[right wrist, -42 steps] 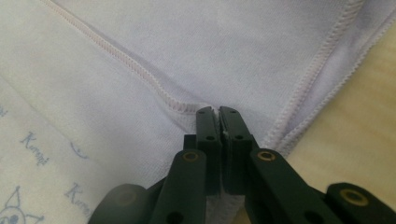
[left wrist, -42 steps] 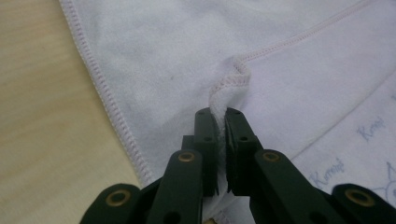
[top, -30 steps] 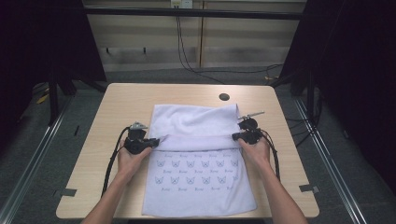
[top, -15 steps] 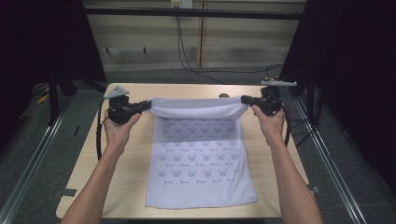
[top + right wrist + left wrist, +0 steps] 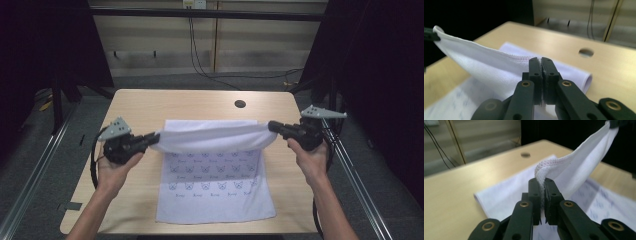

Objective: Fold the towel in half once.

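Note:
A white cloth (image 5: 215,200) printed with small blue figures lies on the wooden table (image 5: 150,105). Its far edge is lifted and hangs in a sagging band between both grippers. My left gripper (image 5: 150,140) is shut on the left corner; in the left gripper view the hemmed cloth (image 5: 579,167) bunches between the closed tips of the left gripper (image 5: 540,181). My right gripper (image 5: 272,126) is shut on the right corner; in the right gripper view the stitched cloth (image 5: 486,67) runs left from the right gripper (image 5: 539,60) to the other gripper (image 5: 429,33).
A round hole (image 5: 240,104) sits in the tabletop behind the cloth. Bare wood lies on both sides of the cloth. Dark frame posts and metal rails flank the table, and cables hang by the back wall.
Both grippers have risen off the table with the cloth's edge, carried it toward the far side, then come back a little; the edge now hangs stretched between them.

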Tool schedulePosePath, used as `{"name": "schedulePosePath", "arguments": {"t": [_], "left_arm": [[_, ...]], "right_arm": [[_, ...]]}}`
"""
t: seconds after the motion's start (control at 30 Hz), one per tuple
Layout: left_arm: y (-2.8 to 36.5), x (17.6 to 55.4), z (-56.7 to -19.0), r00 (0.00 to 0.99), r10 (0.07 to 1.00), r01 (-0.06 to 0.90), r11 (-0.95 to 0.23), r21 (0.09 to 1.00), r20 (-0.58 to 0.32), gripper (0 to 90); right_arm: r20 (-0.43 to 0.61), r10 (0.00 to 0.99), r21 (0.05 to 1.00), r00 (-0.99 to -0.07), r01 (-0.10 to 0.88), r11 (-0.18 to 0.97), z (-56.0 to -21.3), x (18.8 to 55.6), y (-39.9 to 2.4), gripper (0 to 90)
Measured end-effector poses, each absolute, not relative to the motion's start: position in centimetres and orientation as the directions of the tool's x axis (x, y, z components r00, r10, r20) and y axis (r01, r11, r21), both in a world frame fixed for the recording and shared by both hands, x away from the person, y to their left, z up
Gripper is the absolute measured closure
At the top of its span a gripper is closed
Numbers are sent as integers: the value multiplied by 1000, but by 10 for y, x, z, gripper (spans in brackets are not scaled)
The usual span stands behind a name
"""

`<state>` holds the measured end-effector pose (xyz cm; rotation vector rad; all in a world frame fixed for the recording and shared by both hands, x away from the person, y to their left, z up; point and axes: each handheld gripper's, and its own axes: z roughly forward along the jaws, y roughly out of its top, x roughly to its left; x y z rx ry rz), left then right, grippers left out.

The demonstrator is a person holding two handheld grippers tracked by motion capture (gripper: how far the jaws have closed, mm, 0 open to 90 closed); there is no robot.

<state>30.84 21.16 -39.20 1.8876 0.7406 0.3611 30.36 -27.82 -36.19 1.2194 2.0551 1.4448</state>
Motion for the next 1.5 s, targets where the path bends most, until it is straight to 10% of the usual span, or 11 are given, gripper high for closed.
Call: {"name": "schedulePosePath", "arguments": {"t": [0.67, 1.03, 1.5], "left_arm": [[214, 240, -476, 806, 580, 452, -475, 755, -118, 847], [230, 219, -471, 849, 485, 432, -410, 803, -209, 620], [194, 301, -482, 769, 606, 523, -411, 746, -205, 565]], "right_arm": [[248, 739, 720, -627, 629, 292, -463, 221, -269, 811], [281, 697, 694, -660, 641, 327, -469, 186, -279, 727], [264, 705, 720, -658, 620, 310, -468, 251, -253, 692]]}}
